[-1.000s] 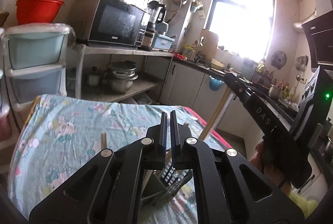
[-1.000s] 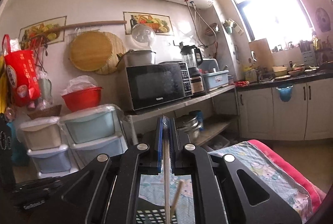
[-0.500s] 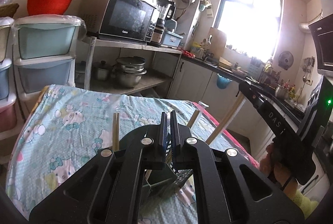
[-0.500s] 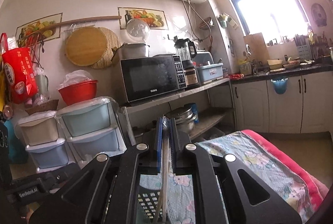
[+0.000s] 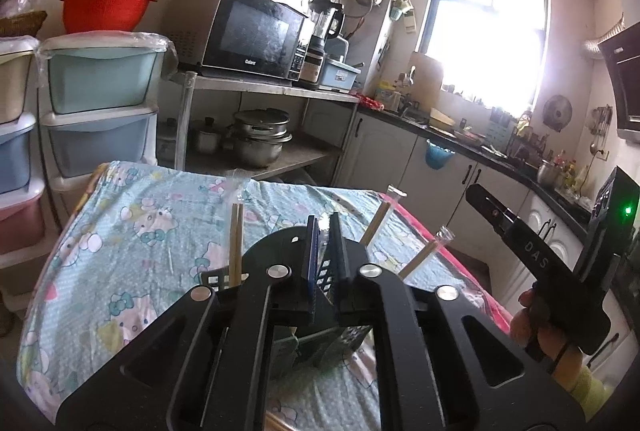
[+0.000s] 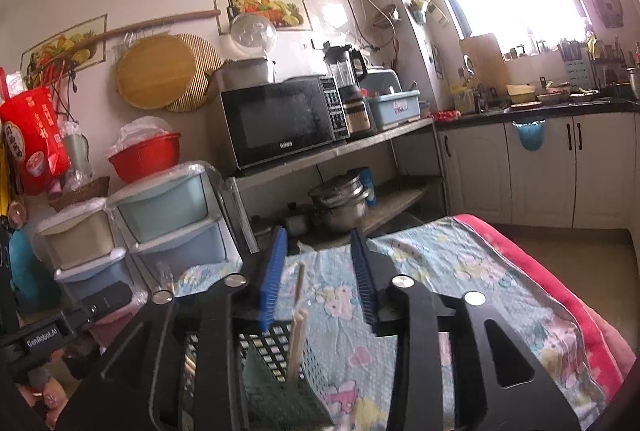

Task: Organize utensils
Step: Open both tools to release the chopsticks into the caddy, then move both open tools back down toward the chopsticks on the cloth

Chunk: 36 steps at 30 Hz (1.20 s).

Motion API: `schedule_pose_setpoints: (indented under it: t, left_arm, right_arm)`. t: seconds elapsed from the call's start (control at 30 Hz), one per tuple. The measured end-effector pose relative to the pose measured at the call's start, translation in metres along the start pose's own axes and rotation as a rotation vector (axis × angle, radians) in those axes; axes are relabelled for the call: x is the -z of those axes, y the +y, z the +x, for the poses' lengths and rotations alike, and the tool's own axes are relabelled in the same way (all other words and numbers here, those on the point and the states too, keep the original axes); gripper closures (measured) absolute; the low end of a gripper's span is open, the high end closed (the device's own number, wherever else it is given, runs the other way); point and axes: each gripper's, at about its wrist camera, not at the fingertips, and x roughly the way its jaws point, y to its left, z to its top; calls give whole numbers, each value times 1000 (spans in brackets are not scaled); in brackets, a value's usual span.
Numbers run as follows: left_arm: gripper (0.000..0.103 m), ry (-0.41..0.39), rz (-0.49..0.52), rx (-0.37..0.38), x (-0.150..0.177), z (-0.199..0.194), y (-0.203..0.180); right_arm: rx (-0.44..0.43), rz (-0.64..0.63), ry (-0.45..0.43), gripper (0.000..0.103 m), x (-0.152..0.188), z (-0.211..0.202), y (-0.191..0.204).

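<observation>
My right hand-held gripper (image 6: 320, 271) has just been opening around the chopsticks (image 6: 298, 315) standing in the basket (image 6: 276, 351), my left hand-held gripper (image 5: 325, 243) is nearly closed on a wrapped one, so almost done.

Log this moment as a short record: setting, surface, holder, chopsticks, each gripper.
setting: home kitchen, microwave on a shelf
surface: table under a cartoon-print cloth
holder: black mesh basket below both grippers
chopsticks: several pairs standing in the basket, some in clear sleeves
left gripper: fingers nearly together, a clear sleeve top showing between them; grip unclear
right gripper: fingers have just been opening, apart, touching nothing; a chopstick pair stands between them in the basket
</observation>
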Motion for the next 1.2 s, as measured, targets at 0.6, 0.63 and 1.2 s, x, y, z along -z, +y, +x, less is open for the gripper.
schedule_pose_setpoints:
  t: [0.6, 0.63, 1.2]
  left_arm:
    - [31, 20, -42, -26, 13, -14, 7]
    - [26, 17, -44, -27, 14, -15, 7]
    - [11, 7, -66, -80, 31, -37, 17]
  right_arm:
    - [1, 21, 109, 35, 15, -15, -6]
    - [0, 19, 112, 34, 15, -16, -6]
    - [-33, 2, 130, 27, 17, -45, -4]
